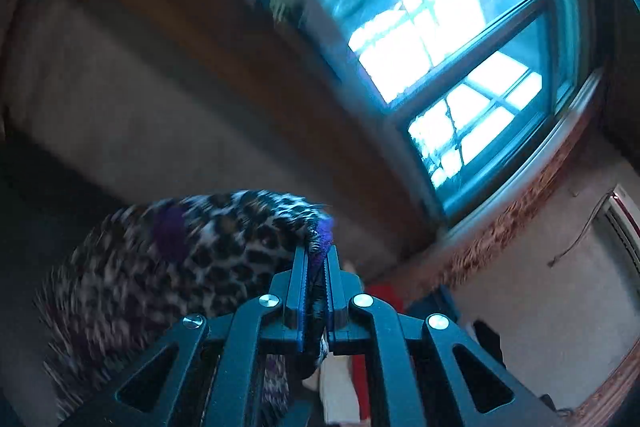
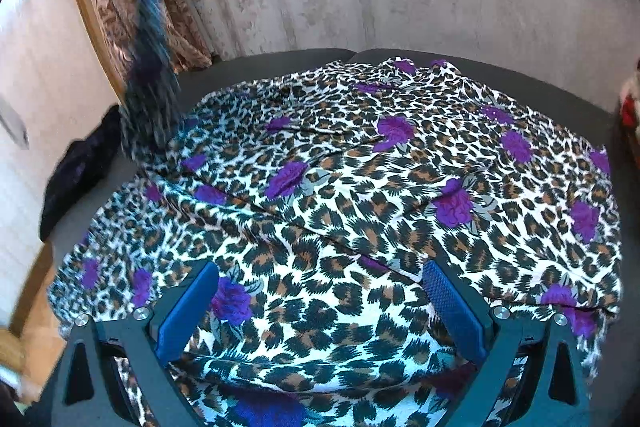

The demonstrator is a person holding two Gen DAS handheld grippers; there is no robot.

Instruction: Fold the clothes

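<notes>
Right wrist view shows the garment (image 2: pixel 360 187), a leopard print with purple flowers, spread over nearly the whole grey sofa seat (image 2: pixel 540 83), reaching from the front edge almost to the backrest and rumpled in low ridges across the middle. At the seat's left edge one part of it rises out of the pile as a blurred, lifted strip toward the upper left. A dark item (image 2: pixel 76 171) lies just beside the cloth on that left edge.

Right hand-held gripper (image 2: pixel 320 303) is released, its blue pads wide apart over the front hem and pinching nothing. Left hand-held gripper (image 1: pixel 316 267) is clenched on a bunched edge of the garment, held high, with a window (image 1: pixel 420 27) behind it.

Risk, as I judge it: only one edge is held, so pulling higher could drag the whole spread off the front edge or twist the fold line. The thin pinch may slip, since the fabric looks light and slick. The dark item could get swept along.
</notes>
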